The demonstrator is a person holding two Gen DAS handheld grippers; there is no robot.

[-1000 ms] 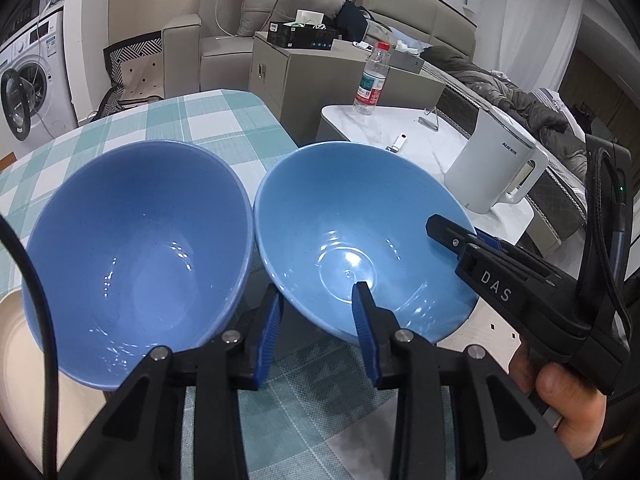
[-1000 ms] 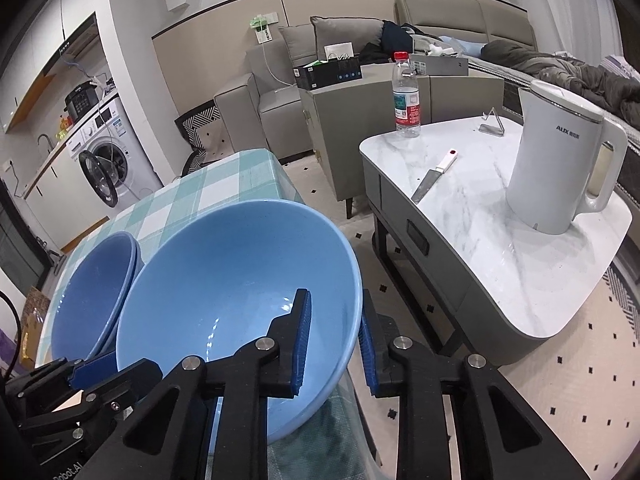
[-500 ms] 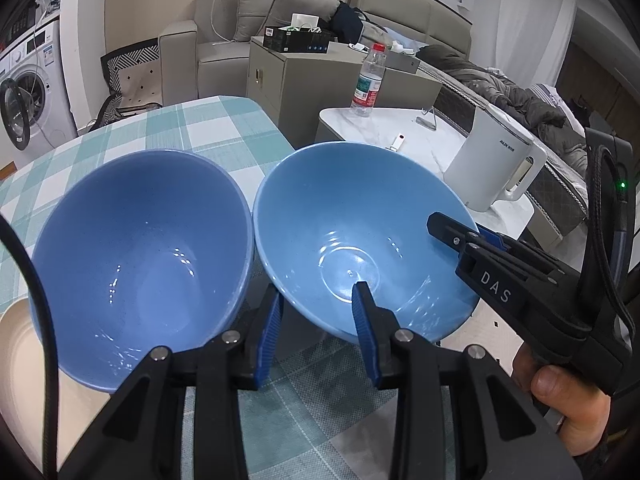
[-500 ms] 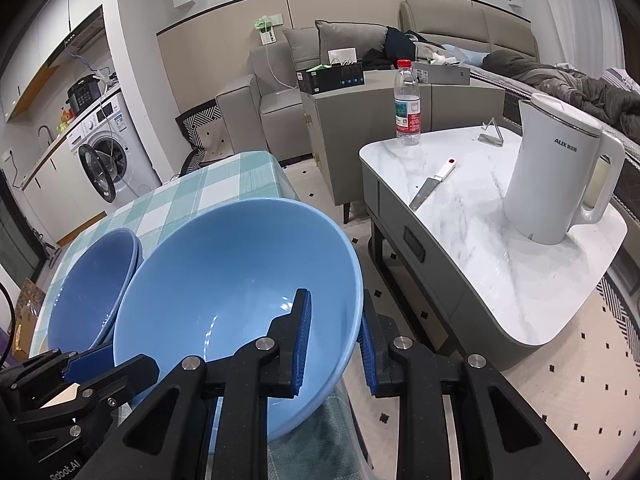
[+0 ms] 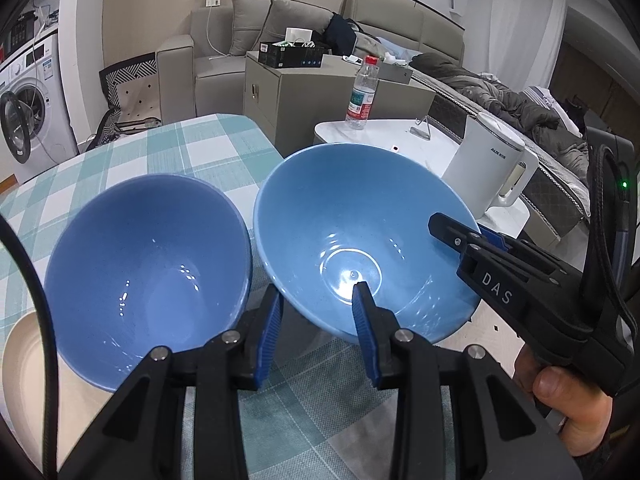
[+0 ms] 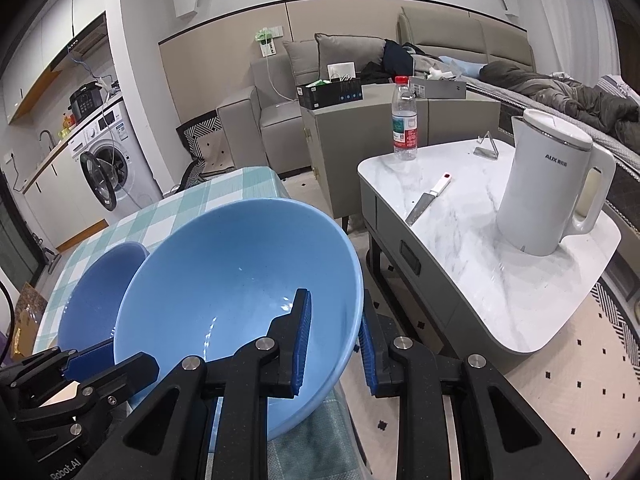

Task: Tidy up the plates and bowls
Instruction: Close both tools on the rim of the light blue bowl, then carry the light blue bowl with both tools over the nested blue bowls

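Both bowls are off the worktop [image 5: 132, 160], tilted toward the cameras, rims side by side and apparently touching. The right gripper [image 6: 334, 344] is clenched on the near rim of the light blue bowl [image 6: 224, 276], one pad inside and one outside. The left gripper [image 5: 316, 336] seems to pinch the rim of the darker blue bowl [image 5: 144, 256] at its left pad, but the contact is hidden behind the bowl's edge; the gap between its jaws frames the underside of the light blue bowl, so I cannot tell whether that grasp is firm. Risk: each bowl hangs from a single rim pinch on glazed ware and is steeply tipped, so a bowl could pivot or slide out of the pads. The rims may knock and chip if the hands converge for nesting. The light blue bowl sits partly beyond the worktop edge, over the floor, where a drop would likely break it. Left wrist view alone shows a cream plate [image 5: 24, 352] under the darker bowl and the person's hand [image 5: 568, 404] on the right tool. Right wrist view alone shows the side table [image 6: 520, 292] carrying a kettle [image 6: 548, 184], a knife [image 6: 424, 202] and a bottle [image 6: 405, 120].
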